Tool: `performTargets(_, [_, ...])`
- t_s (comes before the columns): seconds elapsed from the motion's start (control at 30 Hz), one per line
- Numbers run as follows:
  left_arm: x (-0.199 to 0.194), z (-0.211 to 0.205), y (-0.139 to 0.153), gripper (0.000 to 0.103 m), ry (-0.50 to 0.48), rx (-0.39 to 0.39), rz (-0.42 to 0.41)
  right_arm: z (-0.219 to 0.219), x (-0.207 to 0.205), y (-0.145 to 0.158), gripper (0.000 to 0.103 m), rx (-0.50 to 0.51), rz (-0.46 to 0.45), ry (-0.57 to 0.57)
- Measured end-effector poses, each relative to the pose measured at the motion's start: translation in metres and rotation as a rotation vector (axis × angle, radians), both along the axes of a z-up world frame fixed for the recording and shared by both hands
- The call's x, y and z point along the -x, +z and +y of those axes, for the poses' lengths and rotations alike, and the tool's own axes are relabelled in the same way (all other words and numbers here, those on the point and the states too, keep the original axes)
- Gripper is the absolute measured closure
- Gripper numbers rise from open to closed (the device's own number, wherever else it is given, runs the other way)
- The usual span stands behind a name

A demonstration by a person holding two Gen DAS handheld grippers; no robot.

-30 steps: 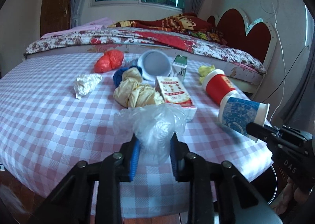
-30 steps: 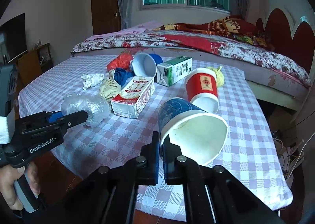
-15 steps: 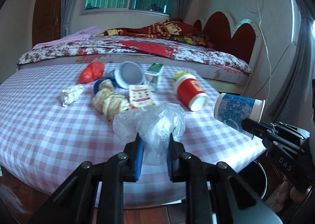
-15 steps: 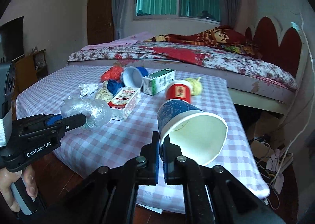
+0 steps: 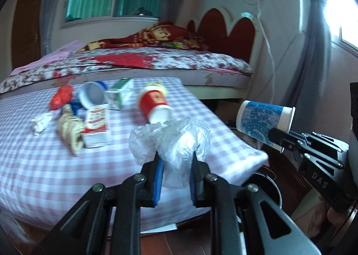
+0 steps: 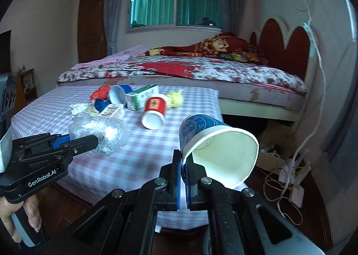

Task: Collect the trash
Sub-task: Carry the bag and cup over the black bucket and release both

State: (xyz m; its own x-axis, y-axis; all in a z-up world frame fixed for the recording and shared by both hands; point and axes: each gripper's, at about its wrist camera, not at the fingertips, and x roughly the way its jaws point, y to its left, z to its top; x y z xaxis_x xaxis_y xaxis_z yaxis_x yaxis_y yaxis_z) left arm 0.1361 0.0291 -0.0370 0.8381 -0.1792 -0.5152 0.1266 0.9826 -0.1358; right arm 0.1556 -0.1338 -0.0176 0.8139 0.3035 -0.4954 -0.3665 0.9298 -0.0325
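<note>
My left gripper (image 5: 174, 162) is shut on a crumpled clear plastic bag (image 5: 172, 140) and holds it off the checked table (image 5: 44, 165), near its right corner. My right gripper (image 6: 183, 162) is shut on the rim of a blue patterned paper cup (image 6: 219, 149), which lies sideways in the air with its white mouth toward the camera. Each view shows the other tool: the blue cup (image 5: 264, 118) hangs right of the table, and the bag (image 6: 100, 131) sits in the left gripper (image 6: 89, 143). A hand (image 6: 20, 217) grips the left handle.
On the table lie a red cup (image 5: 154, 102), a white cup (image 5: 91, 96), a green carton (image 5: 119, 93), a red-white box (image 5: 96, 127), a red bag (image 5: 61, 96) and crumpled paper (image 5: 41, 121). A bed (image 6: 201, 71) stands behind. Cables and a power strip (image 6: 295, 190) are on the floor. A dark round rim (image 5: 266, 185) shows below the table corner.
Both grippers have pulled back from the table and swung right with their loads lifted. The trash on the table looks smaller and farther left, and the floor right of the table has come into view.
</note>
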Motion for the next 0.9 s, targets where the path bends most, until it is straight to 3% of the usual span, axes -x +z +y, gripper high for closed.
performTargets(0.5, [0.004, -0.109, -0.017, 0.082, -0.25, 0.002, 0.055, -0.1, 0.025, -0.021, 0.1, 0.033, 0.071, -0.164])
performTargets(0.73, [0.003, -0.157, -0.042, 0.082, -0.35, -0.023, 0.122, -0.143, 0.029, -0.046, 0.1, 0.017, 0.151, -0.198])
performTargets(0.9, [-0.009, -0.184, -0.069, 0.082, -0.388, -0.036, 0.203, -0.157, 0.02, -0.07, 0.1, 0.026, 0.222, -0.156])
